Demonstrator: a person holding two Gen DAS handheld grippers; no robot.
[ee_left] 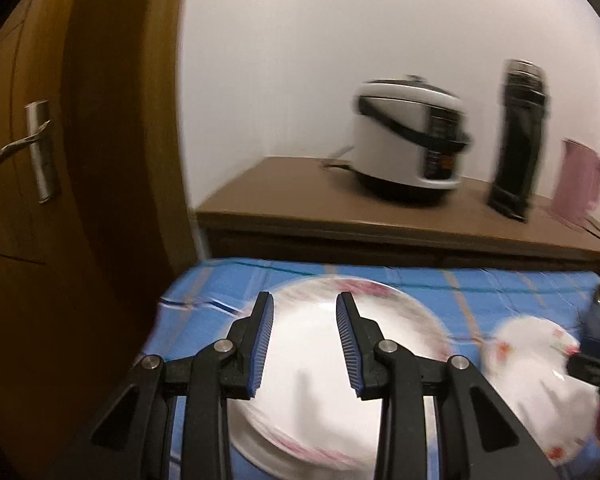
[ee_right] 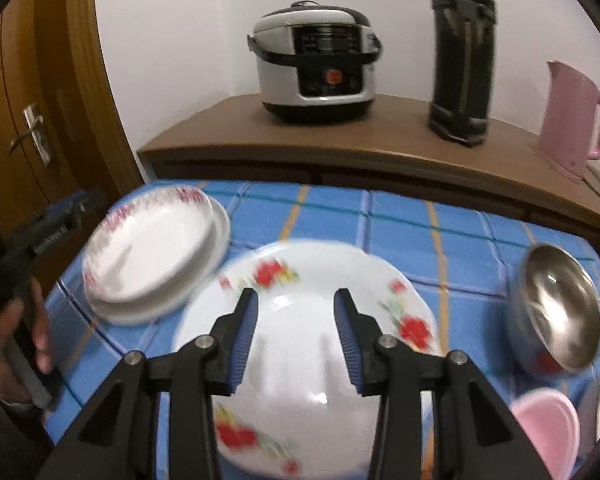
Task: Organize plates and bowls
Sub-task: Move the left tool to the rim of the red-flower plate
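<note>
Left tongs [ee_left: 305, 306] hover with jaws parted and nothing between them above a pink-rimmed plate [ee_left: 340, 360] that tops a small stack at the left end of the blue checked table [ee_left: 500, 296]. Right tongs [ee_right: 296, 304], likewise parted and empty, hang over a red-flowered plate [ee_right: 312, 320] beside that stack. A steel bowl [ee_right: 560, 312] and a pink bowl [ee_right: 548, 428] sit to the right.

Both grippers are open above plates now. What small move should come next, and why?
Probably lower the right gripper to the near rim of the red-flower plate and close on it. Its jaws are open and empty, and that plate lies alone beside the plate stack, where it likely belongs.
</note>
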